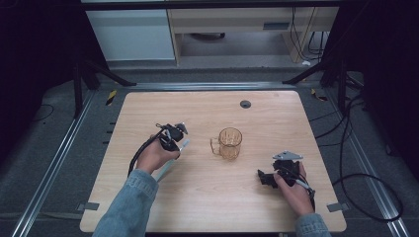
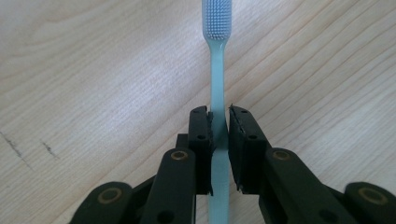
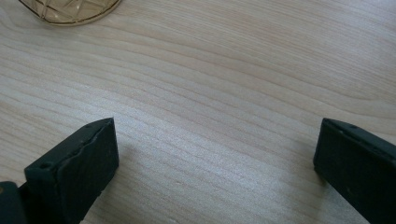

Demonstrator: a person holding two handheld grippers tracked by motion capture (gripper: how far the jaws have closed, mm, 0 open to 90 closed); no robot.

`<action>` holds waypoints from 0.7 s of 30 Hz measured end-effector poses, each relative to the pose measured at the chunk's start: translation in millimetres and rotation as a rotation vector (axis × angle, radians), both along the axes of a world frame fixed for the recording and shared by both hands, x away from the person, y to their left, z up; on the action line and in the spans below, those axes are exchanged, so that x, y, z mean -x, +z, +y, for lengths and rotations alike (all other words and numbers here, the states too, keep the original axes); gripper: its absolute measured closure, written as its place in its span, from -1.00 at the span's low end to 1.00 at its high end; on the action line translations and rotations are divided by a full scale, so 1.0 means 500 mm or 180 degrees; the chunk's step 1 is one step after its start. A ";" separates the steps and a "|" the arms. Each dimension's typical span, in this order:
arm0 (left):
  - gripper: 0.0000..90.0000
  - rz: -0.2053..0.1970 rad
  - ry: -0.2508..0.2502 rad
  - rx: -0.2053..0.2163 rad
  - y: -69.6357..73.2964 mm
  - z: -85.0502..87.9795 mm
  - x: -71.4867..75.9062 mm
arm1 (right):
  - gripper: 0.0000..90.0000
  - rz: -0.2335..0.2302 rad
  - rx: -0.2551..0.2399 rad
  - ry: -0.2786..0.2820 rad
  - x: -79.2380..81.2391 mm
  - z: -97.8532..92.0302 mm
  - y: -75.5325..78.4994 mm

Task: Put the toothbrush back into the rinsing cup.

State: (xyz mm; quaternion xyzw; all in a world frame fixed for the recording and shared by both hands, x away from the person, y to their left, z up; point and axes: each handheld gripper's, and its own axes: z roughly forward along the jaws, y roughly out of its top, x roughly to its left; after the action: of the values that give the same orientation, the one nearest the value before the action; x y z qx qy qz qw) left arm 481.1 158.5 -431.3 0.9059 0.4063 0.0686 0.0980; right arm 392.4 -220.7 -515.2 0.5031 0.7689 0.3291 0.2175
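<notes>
The left gripper (image 2: 219, 123) squeezes a blue toothbrush (image 2: 218, 70), bristles sticking out ahead. The right gripper (image 3: 215, 158) rests wide open near the cup (image 1: 230, 143).

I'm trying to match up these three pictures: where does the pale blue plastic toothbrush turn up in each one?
High view: the pale blue plastic toothbrush lies left of centre, under the person's left hand, clamped by the left gripper.
Left gripper view: it runs up the middle, bristles at the top, handle pinched between the black jaws.
Right gripper view: not in it.
Shared landmark: the light wooden table; the amber glass mug links the high and right gripper views.
</notes>
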 end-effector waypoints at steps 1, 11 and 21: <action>0.76 -0.0034 0.0008 0.0042 0.004 0.001 0.001 | -0.99 0.0001 0.0004 0.0000 0.000 0.000 0.000; 0.76 -0.0363 -0.0065 0.0352 0.043 -0.009 0.012 | -0.99 0.0005 -0.0004 0.0001 0.000 0.000 0.000; 0.76 -0.0504 -0.0045 0.0551 0.049 -0.017 0.015 | -0.99 0.0004 -0.0005 0.0001 0.000 0.000 0.000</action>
State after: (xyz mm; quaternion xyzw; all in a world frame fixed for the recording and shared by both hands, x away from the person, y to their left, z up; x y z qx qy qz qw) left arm 473.6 149.7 -407.0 0.8886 0.3953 0.1038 0.2081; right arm 392.2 -220.6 -515.1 0.5034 0.7688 0.3295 0.2166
